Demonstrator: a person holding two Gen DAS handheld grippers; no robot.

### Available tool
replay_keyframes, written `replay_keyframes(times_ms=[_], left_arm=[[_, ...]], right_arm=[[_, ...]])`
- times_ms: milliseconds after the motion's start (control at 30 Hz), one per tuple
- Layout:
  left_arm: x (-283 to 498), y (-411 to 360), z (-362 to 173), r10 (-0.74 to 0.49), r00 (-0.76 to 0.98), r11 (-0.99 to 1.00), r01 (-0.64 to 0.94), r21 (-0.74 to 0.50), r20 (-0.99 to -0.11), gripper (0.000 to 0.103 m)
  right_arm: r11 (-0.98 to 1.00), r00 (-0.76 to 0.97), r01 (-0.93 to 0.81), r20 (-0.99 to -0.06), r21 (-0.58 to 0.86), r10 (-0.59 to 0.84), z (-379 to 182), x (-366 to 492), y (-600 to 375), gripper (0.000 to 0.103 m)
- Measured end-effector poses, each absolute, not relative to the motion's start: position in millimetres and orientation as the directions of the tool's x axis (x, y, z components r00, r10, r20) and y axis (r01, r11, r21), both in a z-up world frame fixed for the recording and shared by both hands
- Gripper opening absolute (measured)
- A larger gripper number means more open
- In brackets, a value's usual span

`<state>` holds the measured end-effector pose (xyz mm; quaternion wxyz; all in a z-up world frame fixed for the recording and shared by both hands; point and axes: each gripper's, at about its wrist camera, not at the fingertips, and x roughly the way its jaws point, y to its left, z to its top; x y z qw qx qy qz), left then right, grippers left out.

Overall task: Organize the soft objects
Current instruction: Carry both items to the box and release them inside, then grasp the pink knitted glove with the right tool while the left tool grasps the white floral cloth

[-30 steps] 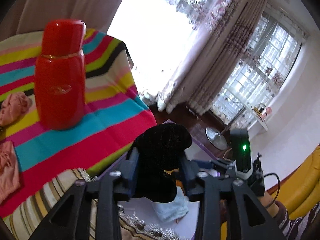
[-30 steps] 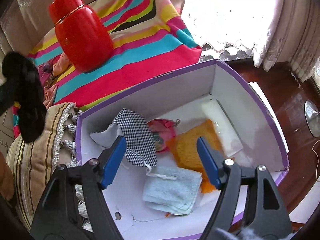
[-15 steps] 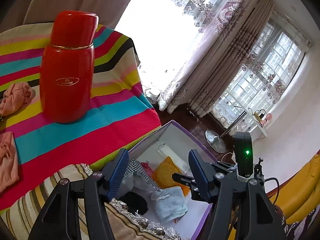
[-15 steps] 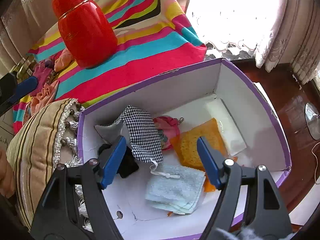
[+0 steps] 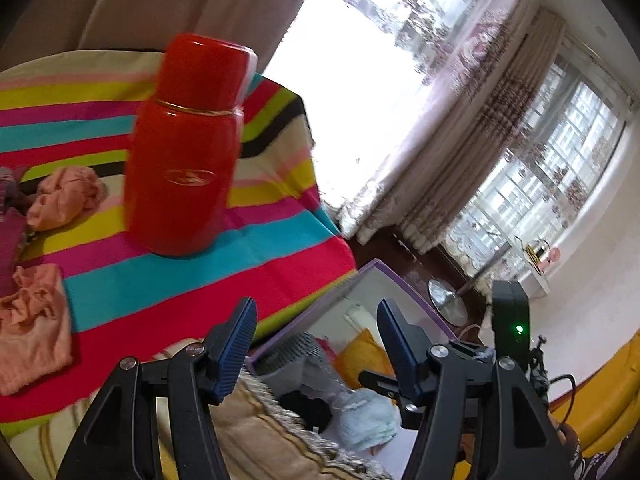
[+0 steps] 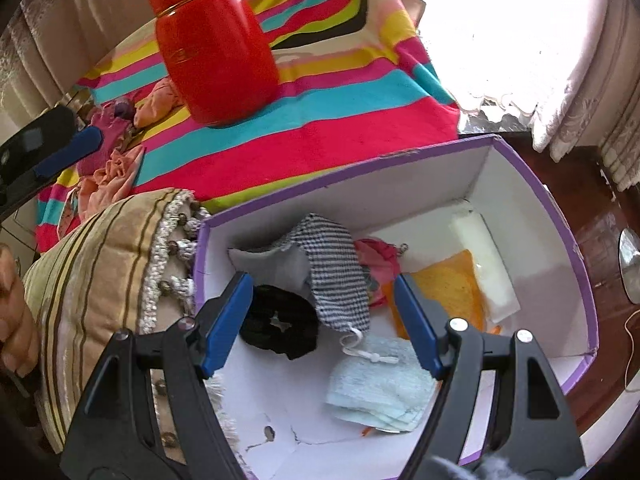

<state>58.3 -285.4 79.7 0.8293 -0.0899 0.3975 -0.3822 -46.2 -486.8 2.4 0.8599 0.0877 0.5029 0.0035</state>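
Only the right wrist view shows the whole box (image 6: 536,200) floor; the black scrunchie (image 6: 280,322) lies there, just beyond the empty, spread right gripper (image 6: 324,316); the left gripper (image 5: 316,344), jaws parted, grasps nothing.

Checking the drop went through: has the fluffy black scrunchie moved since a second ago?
Yes. The fluffy black scrunchie left the left gripper, whose jaws have just opened, and lies inside the purple-edged white box.
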Motion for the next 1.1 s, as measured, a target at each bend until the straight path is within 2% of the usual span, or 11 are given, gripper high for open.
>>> replay_keyframes(times_ms=[367, 733, 933, 1100], left_arm=[[93.7, -206.0, 84.1, -0.619, 0.558, 0.785, 0.405, -0.469, -0.553, 0.063], [120.6, -94.9, 71.2, -0.472, 0.682, 0.841, 0.158, -0.517, -0.558, 0.063], [125.8, -28.5, 56.6, -0.374, 0.701, 0.858, 0.013, -0.513, -0.607, 0.063], [131.5, 12.5, 35.7, -0.312, 0.663, 0.87, -0.089, -0.485, -0.681, 0.063]], right_arm=[[0.992, 0.481, -0.01, -0.869, 0.125, 0.114, 8.5, -23.7, -440.6, 0.076], [0.985, 0.489, -0.145, -0.859, 0.091, 0.152, 22.6, 11.7, -375.9, 0.076], [0.972, 0.502, -0.215, -0.843, 0.093, 0.192, 32.2, 33.8, -336.0, 0.076], [0.961, 0.512, -0.248, -0.825, 0.124, 0.239, 39.4, 55.7, -306.2, 0.084]])
